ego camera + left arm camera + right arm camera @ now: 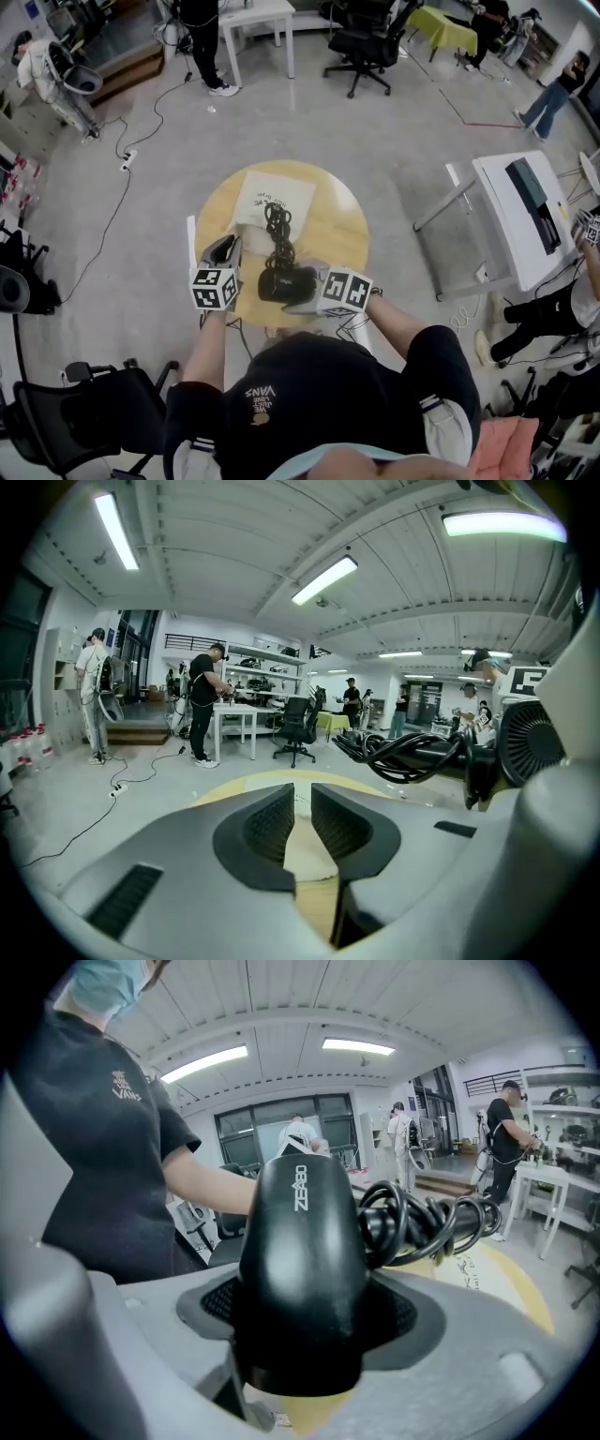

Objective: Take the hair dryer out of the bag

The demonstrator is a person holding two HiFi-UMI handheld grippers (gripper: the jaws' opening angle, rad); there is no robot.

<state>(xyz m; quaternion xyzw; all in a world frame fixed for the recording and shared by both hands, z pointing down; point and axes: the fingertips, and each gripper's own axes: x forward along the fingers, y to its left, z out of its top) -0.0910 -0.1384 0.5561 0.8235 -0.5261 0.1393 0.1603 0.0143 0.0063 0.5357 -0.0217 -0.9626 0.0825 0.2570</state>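
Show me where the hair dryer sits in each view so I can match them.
Head view: hair dryer just below centre, over the round yellow table's near edge.
Left gripper view: hair dryer at the right edge, cord trailing left.
Right gripper view: hair dryer centre, clamped in the right claw.
Shared landmark: that table, in all three.

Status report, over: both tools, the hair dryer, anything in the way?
Left tool open, empty. Right tool shut on hair dryer. It's out of the bag, which lies flat on table. Cord coiled, nothing blocking.

Black hair dryer (pixel 284 282), cord (pixel 277 230) coiled, outside bag (pixel 272 195) on table (pixel 342 225).
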